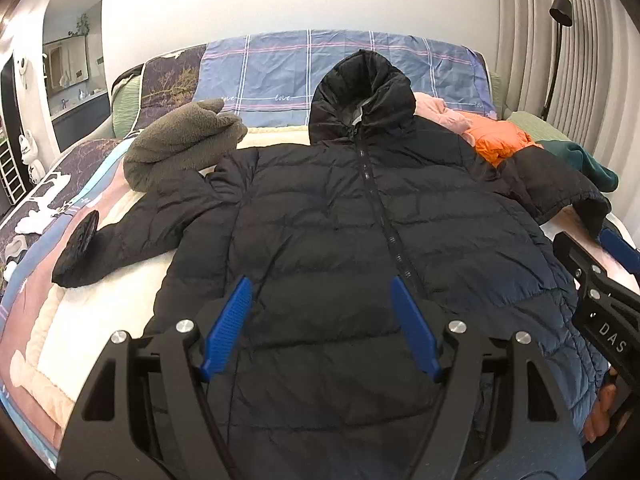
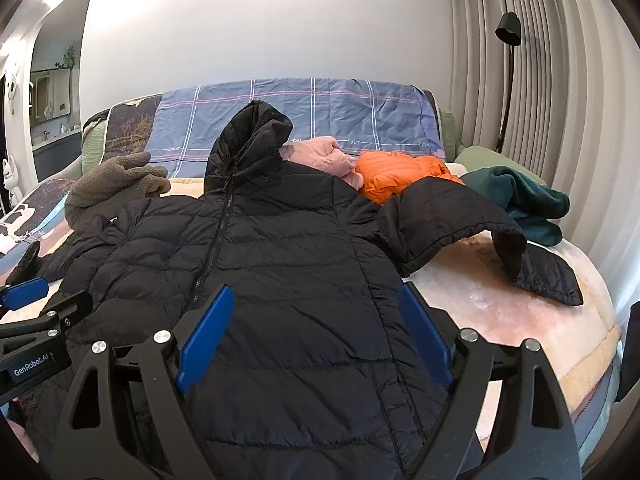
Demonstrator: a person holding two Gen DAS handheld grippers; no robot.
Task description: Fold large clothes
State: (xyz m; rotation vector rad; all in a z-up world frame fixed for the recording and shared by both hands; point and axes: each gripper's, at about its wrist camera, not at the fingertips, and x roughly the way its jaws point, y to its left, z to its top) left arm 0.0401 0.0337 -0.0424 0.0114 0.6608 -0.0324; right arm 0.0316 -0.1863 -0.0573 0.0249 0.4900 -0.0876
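Observation:
A black hooded puffer jacket lies front-up on the bed, zipped, hood towards the headboard. Its left sleeve stretches out flat. The right sleeve is bent over, its cuff lying on the blanket. My left gripper hovers open over the jacket's lower left front, nothing pinched between its blue fingers. My right gripper stands open over the lower right front near the side seam. Each gripper shows at the edge of the other's view: the right gripper and the left gripper.
A grey fleece garment lies left of the hood. Pink, orange and dark green clothes are piled at the right. A plaid pillow leans on the headboard. A floor lamp and curtains stand at the right.

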